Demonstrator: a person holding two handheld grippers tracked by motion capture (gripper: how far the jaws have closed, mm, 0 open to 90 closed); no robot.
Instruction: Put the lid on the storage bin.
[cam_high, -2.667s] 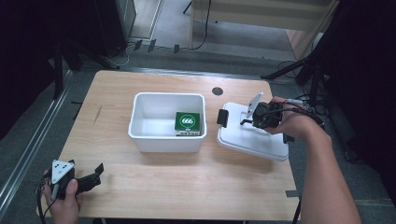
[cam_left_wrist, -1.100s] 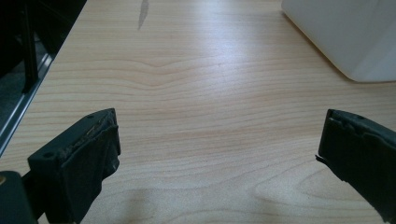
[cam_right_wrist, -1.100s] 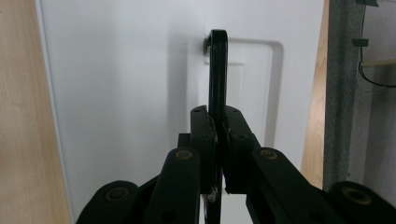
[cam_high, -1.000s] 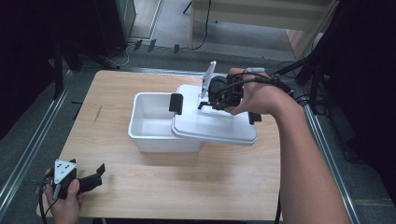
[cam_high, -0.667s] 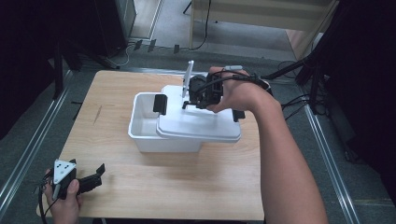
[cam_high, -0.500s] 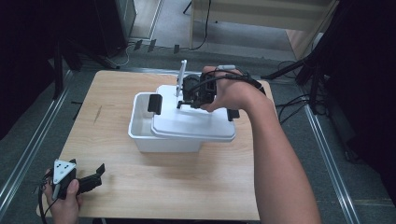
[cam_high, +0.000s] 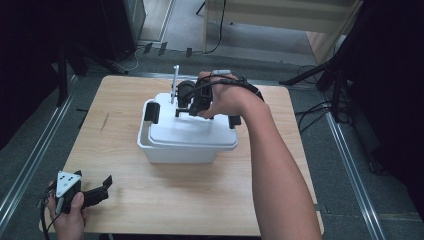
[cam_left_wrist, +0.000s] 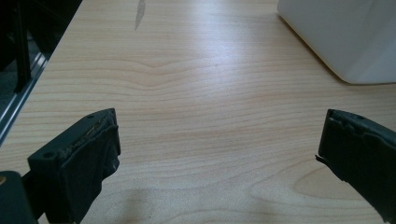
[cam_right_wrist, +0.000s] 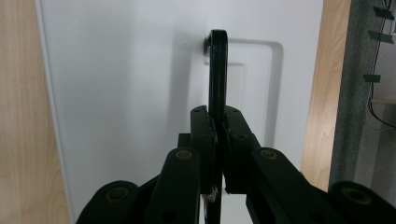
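Note:
A white plastic box (cam_high: 175, 152) stands mid-table. Its white lid (cam_high: 192, 132) rests across the top, shifted a little right, so a strip of the box's left rim stays uncovered. Black clips (cam_high: 152, 112) sit at the lid's two ends. My right gripper (cam_high: 187, 107) is above the lid's far side. In the right gripper view it (cam_right_wrist: 218, 114) is shut on the lid's thin black handle (cam_right_wrist: 217, 70), which stands upright. My left gripper (cam_high: 102, 187) rests low at the table's near left corner. It (cam_left_wrist: 219, 140) is open, nothing between its jaws, the box's corner (cam_left_wrist: 345, 37) ahead.
The wooden table (cam_high: 150, 210) has bare room in front of and left of the box. Metal rails (cam_high: 30, 165) run along the floor on both sides. Cables and a dark stand (cam_high: 340, 75) are at the right, and pale wooden furniture (cam_high: 280, 15) is behind.
My right gripper has carried the lid from the table's right side leftward and lowered it onto the box. The left gripper has stayed put.

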